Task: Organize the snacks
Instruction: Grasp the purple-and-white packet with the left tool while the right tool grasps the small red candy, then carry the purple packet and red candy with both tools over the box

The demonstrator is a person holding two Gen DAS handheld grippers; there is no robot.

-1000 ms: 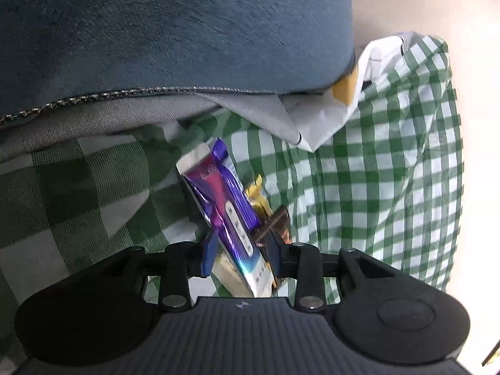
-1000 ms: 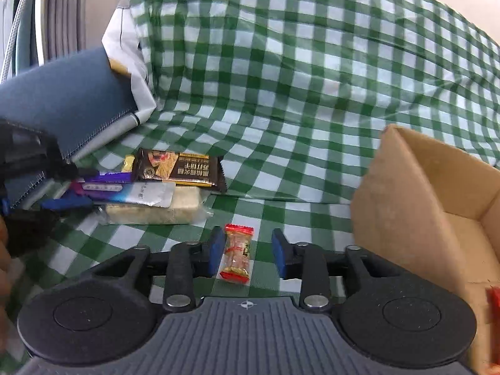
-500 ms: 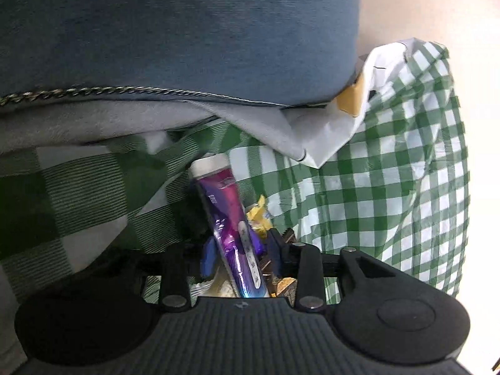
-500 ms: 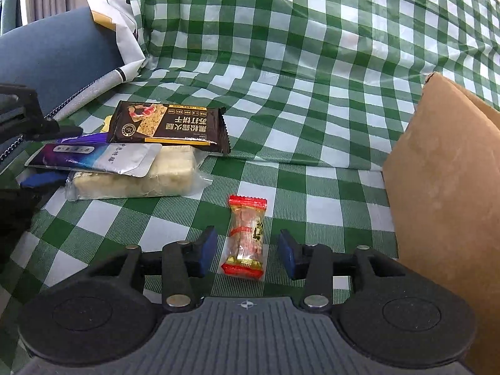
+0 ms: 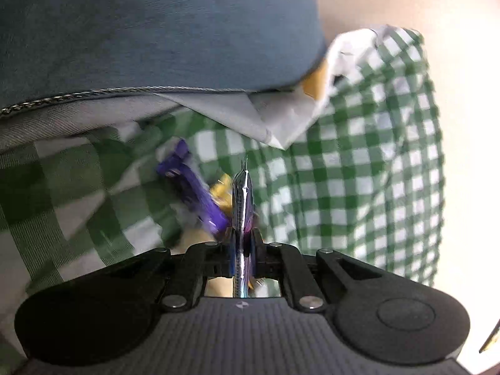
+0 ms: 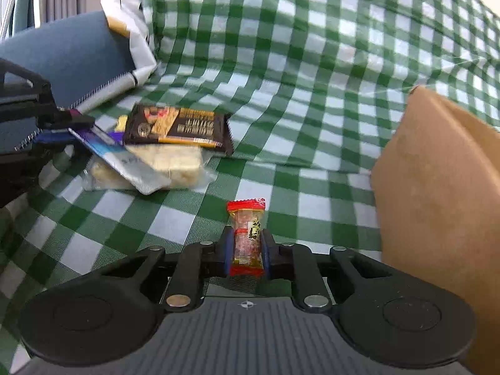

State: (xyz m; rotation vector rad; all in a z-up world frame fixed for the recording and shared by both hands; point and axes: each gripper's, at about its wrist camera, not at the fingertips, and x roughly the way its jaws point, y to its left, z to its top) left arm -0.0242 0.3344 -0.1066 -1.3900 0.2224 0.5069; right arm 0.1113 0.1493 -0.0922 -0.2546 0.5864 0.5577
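My left gripper [image 5: 241,243] is shut on a purple and silver foil snack packet [image 5: 242,206], seen edge-on and lifted at one end. In the right wrist view the same packet [image 6: 125,156] slants over a pale cracker pack [image 6: 175,162], beside a dark brown snack bar [image 6: 181,128]; the left gripper [image 6: 62,125] grips its far end. My right gripper [image 6: 245,250] is shut on a small red-ended candy [image 6: 247,231] lying on the green checked cloth [image 6: 312,62]. A cardboard box [image 6: 437,203] stands at the right.
A blue-grey cushion with a zip [image 5: 156,31] lies at the back left, also in the right wrist view [image 6: 68,53]. A white paper bag [image 6: 131,31] leans behind it. A blurred purple wrapper [image 5: 193,193] and a yellow one [image 5: 220,190] lie below the left gripper.
The left gripper has closed on the purple packet and tipped it edge-on. The right gripper has moved forward and closed on the red candy.
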